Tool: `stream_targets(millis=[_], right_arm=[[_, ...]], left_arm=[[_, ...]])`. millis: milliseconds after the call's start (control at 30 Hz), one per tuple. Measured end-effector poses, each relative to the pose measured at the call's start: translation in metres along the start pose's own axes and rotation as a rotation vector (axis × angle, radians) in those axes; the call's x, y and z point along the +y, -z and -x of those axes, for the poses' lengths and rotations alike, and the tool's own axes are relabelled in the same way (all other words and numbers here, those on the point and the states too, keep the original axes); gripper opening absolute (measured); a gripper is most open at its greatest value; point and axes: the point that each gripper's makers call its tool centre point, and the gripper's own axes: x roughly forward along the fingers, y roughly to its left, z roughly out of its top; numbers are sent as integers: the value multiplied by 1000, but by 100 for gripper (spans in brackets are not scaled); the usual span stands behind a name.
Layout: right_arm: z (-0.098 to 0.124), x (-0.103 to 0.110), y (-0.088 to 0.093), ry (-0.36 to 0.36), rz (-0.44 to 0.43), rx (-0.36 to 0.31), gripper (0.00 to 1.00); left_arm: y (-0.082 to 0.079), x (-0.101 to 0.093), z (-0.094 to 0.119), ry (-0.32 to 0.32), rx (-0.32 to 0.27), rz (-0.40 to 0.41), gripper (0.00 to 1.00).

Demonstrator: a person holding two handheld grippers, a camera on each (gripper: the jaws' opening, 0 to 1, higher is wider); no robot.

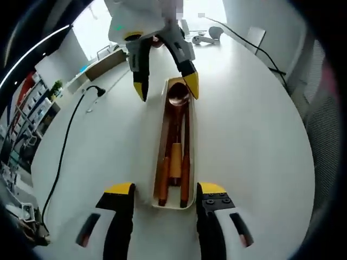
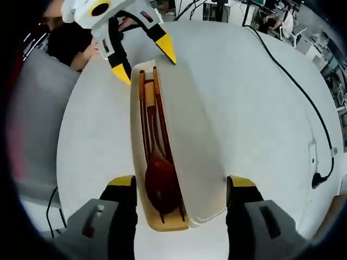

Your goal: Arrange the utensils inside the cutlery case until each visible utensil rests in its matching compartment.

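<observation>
A long cream cutlery case (image 1: 191,142) (image 2: 136,138) lies on the white table between my two grippers. Inside it rest a wooden spoon, bowl (image 1: 177,95) (image 2: 161,185), and brown chopsticks (image 1: 185,168) (image 2: 142,108), side by side. A white lid-like part (image 2: 192,151) runs along one side of the case. My left gripper (image 1: 165,192) (image 2: 144,64) is open, with the handle end of the case between its jaws. My right gripper (image 2: 181,184) (image 1: 165,86) is open too, its yellow tips straddling the spoon-bowl end. I cannot tell whether either touches the case.
A black cable (image 1: 68,135) (image 2: 295,81) snakes across the round white table (image 1: 255,135) (image 2: 255,108). Small white devices (image 1: 205,38) lie at its far edge. A person's hand (image 2: 87,51) holds the left gripper. Shelves and desks stand beyond the table.
</observation>
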Motion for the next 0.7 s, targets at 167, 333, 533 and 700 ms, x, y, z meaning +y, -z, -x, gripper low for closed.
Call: stream_targets(millis=[167, 333, 533, 700], right_arm=[[2, 5, 0, 44, 3, -9, 57], [5, 6, 4, 136, 62, 13, 47], [8, 11, 3, 254, 83, -43, 40], [12, 15, 1, 355, 128, -51, 37]], left_arm=[[-1, -2, 3, -25, -8, -33, 40], [-5, -5, 4, -52, -10, -97, 36], [-6, -10, 7, -80, -8, -128, 35], [-6, -14, 8, -103, 0, -161, 35]])
